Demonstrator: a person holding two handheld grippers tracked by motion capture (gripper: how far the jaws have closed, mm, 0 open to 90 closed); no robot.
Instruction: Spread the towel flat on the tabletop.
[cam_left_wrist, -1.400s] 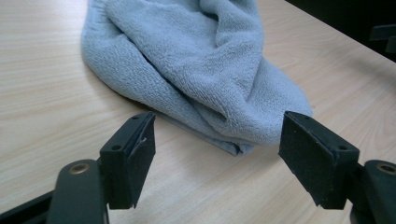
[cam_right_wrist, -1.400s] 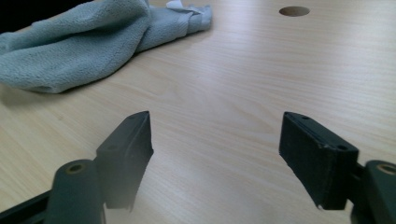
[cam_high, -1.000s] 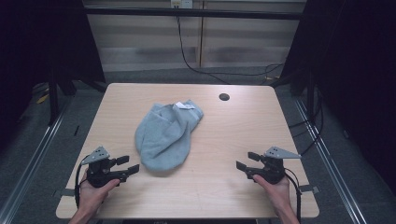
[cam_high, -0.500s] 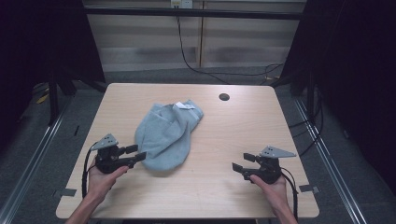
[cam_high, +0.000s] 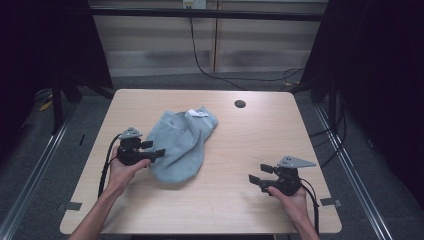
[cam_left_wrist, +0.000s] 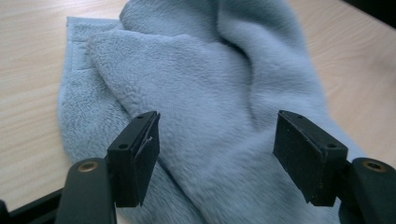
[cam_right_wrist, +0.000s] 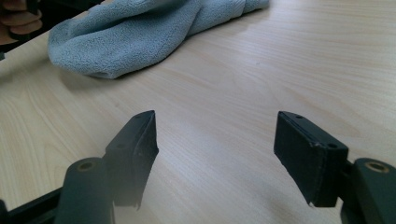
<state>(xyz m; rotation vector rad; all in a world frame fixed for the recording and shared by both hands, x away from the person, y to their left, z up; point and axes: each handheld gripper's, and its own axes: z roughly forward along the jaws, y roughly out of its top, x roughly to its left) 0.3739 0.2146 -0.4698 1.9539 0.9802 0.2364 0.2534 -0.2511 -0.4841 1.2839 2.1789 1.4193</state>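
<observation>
A crumpled light blue towel (cam_high: 182, 142) lies on the wooden table (cam_high: 240, 210), left of centre, with a white label (cam_high: 198, 113) at its far end. My left gripper (cam_high: 154, 149) sits at the towel's left edge. Its jaws have just been opening and now stand wide. In the left gripper view the towel (cam_left_wrist: 210, 93) lies under and between them, and the pads do not press on it (cam_left_wrist: 215, 135). My right gripper (cam_high: 259, 174) rests near the front right, open (cam_right_wrist: 215, 135) over bare wood, with the towel (cam_right_wrist: 130, 32) farther off.
A small dark round hole (cam_high: 240, 104) sits in the tabletop at the back right. Dark frame posts stand at both sides of the table and cables run across the floor behind it. In the right gripper view the person's other hand (cam_right_wrist: 18, 18) is at the top left.
The left gripper has moved away from the front left corner, forward and right, up to the towel's left edge. The right gripper has stayed where it was.
</observation>
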